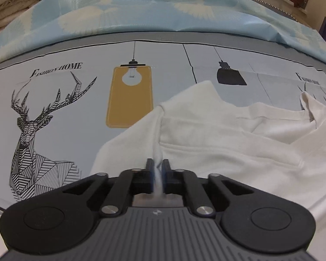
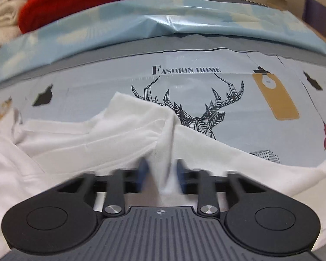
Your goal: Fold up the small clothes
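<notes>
A small white garment (image 1: 217,134) lies partly folded on the printed tablecloth (image 1: 76,113). My left gripper (image 1: 158,165) is shut on a pinched ridge of its left side, the cloth running up from between the fingers. In the right wrist view the same white garment (image 2: 119,139) spreads across the lower half. My right gripper (image 2: 162,167) has a fold of the cloth between its blue-padded fingers, which stand a little apart and look blurred.
The cloth carries deer (image 2: 197,113), lamp (image 1: 130,95) and "Fashion Home" prints. A light blue sheet (image 1: 163,15) lies along the far edge. Cream blankets (image 1: 13,2) and a red item (image 2: 76,2) are piled behind it.
</notes>
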Available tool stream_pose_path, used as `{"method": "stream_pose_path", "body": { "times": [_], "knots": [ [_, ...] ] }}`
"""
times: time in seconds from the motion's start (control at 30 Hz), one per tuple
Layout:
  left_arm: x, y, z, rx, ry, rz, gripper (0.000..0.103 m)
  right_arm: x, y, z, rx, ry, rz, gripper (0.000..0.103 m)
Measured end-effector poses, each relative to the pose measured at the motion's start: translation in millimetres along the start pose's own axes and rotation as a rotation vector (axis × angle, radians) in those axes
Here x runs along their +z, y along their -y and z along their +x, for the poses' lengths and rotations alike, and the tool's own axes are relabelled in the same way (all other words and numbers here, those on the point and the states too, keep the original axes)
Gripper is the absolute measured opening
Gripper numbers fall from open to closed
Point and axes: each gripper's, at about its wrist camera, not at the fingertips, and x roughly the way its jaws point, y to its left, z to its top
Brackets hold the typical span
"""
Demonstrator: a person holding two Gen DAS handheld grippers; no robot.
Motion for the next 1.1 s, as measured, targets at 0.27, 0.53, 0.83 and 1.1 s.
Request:
{"method": "stream_pose_path", "body": {
  "times": [0.27,0.53,0.83,1.1],
  "knots": [
    [7.2,-18.6,7.5,0.008,0.052,-0.089,0.004,17.2,-22.2,29.4,-0.027,0.100,-0.038,0.004],
    [12.7,-20.0,12.5,0.047,0.126,-0.116,0.007,31.0,-34.0,53.6,-0.074,0.161,-0.062,0.005],
    [25.9,-31.0,-23.6,-0.005,0.204,-0.193,0.022,16.4,-25.2,29.4,-0.079,0.071,-0.125,0.007],
    [71.1,-16.2,15.6,-0.109,0.224,-0.144,0.058,2.4,-31.6,8.7,-0.145,-0.007,-0.247,0.007]
  ]
}}
